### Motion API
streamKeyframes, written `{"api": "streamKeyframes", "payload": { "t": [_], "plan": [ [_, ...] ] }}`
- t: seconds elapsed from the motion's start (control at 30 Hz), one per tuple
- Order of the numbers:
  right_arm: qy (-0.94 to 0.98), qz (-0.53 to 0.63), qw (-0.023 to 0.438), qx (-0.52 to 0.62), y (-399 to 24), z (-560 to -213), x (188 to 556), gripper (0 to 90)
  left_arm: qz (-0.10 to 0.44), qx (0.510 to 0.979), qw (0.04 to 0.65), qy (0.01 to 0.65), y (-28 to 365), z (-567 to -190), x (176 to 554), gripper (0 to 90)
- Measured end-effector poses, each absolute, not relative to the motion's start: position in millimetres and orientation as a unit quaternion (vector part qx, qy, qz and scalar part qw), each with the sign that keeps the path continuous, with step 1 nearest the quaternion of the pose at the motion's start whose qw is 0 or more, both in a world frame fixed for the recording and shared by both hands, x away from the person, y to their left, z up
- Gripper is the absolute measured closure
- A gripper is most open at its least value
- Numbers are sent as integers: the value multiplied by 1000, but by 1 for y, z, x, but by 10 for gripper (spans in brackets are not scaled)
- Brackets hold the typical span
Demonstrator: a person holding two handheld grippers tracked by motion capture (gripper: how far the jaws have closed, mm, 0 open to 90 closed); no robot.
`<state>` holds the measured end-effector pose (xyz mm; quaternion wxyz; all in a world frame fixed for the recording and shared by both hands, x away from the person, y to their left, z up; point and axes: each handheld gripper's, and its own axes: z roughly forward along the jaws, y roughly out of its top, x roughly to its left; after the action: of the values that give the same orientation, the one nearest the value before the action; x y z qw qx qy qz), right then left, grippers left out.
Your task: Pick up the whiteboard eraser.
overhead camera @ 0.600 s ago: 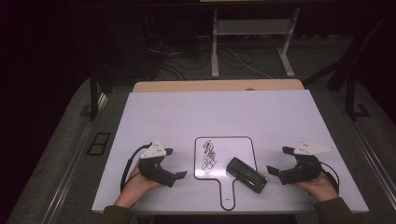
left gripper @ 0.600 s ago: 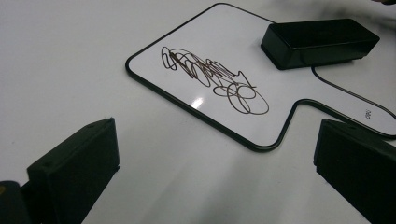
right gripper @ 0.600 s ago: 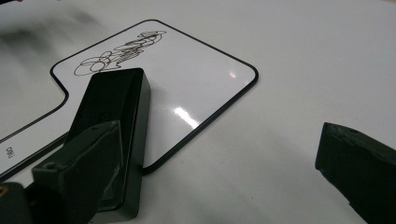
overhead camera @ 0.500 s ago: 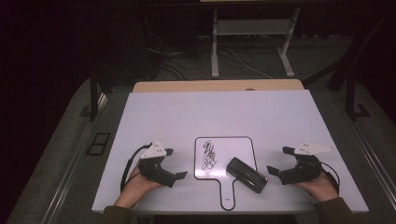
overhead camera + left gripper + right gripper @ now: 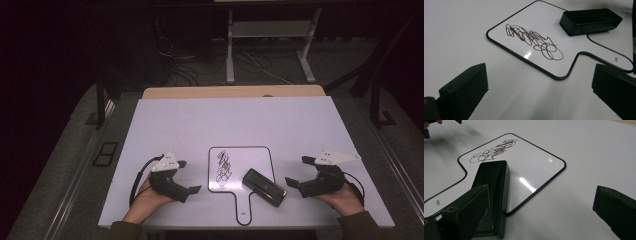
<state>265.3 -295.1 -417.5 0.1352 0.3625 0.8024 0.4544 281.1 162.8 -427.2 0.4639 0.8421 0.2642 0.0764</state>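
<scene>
No displacement is recorded against the earlier high-view frames: both grippers, the board and the eraser are found where they were. At the left of the table (image 5: pixel 165 120), the left gripper (image 5: pixel 187 176) is held in a hand resting on the surface, jaws spread wide with nothing between them, directed toward the whiteboard (image 5: pixel 240 167). The board is laid flat at the near centre, its long axis running from far edge to near, handle toward the person. A black scribble (image 5: pixel 223 167) is seen on its left half; in the left gripper view its loops (image 5: pixel 534 41) are resolved, along with small print on the handle that is lost from above. The black eraser (image 5: pixel 264 187) is set on the board's right near corner, long axis diagonal, overhanging the edge as confirmed in the right gripper view (image 5: pixel 492 195). The right gripper (image 5: pixel 300 171) is held just beside it, jaws fully apart and empty.
</scene>
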Motion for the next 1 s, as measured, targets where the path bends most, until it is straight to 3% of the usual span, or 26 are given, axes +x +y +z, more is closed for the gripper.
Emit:
{"api": "streamKeyframes", "payload": {
  "t": [1.0],
  "plan": [
    [825, 449, 109, 325, -249, -410, 276, 0, 73, 840, 470, 262, 162, -427, 279, 0]
  ]
}}
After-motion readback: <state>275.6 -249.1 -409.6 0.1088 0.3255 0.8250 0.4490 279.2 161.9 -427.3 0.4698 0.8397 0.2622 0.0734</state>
